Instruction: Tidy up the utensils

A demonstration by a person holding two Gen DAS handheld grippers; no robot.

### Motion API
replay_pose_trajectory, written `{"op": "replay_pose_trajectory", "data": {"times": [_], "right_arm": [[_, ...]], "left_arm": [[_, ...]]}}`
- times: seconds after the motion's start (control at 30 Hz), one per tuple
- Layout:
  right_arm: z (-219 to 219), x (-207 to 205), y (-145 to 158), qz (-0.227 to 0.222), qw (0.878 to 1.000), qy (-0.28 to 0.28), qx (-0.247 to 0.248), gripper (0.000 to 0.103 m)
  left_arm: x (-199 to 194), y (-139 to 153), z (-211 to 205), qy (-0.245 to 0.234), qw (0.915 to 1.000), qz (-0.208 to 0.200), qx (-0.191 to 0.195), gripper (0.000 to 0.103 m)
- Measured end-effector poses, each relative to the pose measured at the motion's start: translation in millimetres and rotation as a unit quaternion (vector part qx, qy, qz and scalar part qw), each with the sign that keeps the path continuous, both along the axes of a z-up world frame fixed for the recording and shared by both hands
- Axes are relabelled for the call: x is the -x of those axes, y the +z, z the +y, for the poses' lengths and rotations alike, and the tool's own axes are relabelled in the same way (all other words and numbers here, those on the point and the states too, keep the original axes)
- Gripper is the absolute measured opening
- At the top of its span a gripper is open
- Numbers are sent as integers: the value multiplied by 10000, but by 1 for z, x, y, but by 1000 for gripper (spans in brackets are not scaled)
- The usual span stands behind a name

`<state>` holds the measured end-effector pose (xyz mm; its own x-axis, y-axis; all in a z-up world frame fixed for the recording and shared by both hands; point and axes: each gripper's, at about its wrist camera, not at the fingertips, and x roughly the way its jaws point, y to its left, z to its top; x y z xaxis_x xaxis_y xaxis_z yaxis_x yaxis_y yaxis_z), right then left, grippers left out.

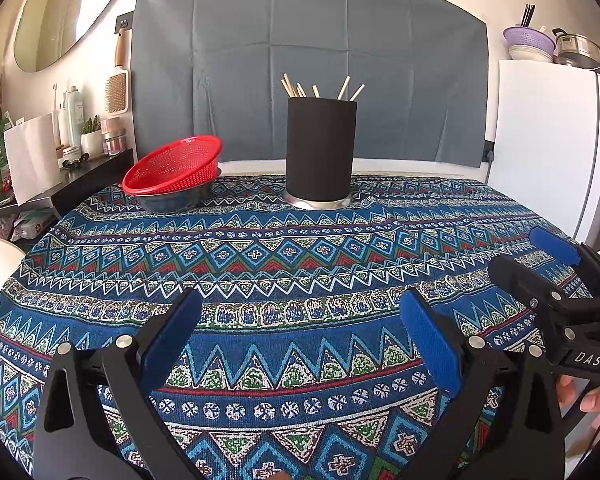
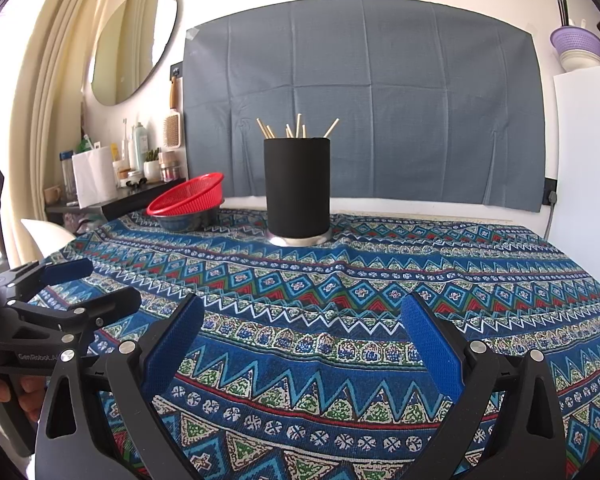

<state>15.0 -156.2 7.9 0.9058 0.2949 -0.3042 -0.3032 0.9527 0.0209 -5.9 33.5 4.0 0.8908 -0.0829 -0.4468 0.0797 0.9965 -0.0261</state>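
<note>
Hovering low over the worktop (image 1: 260, 264), left tongs (image 1: 300, 332) and right tongs (image 2: 302, 336) both spread, empty; chopsticks (image 1: 320, 88) upright in black holder (image 1: 320, 152), well ahead, roughly equidistant from both.

A home — mirror (image 2: 134, 44), hairbrush (image 1: 117, 86), toiletries (image 1: 74, 116), fridge (image 1: 548, 148).

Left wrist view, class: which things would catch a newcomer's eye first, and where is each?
The tall black holder bristling with wooden sticks stands at the far middle of the patterned tablecloth. To its left a red mesh basket sits tilted on a dark bowl. Nearest, the left gripper is wide open and empty.
</note>
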Motion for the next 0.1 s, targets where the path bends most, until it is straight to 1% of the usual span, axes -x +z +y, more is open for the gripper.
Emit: {"op": "replay_pose_trajectory", "data": {"times": [0.1], "right_arm": [[-1,0,0,-8,10000,-1,-12,95]], "left_arm": [[0,0,1,-24,10000,-10,31,97]]}}
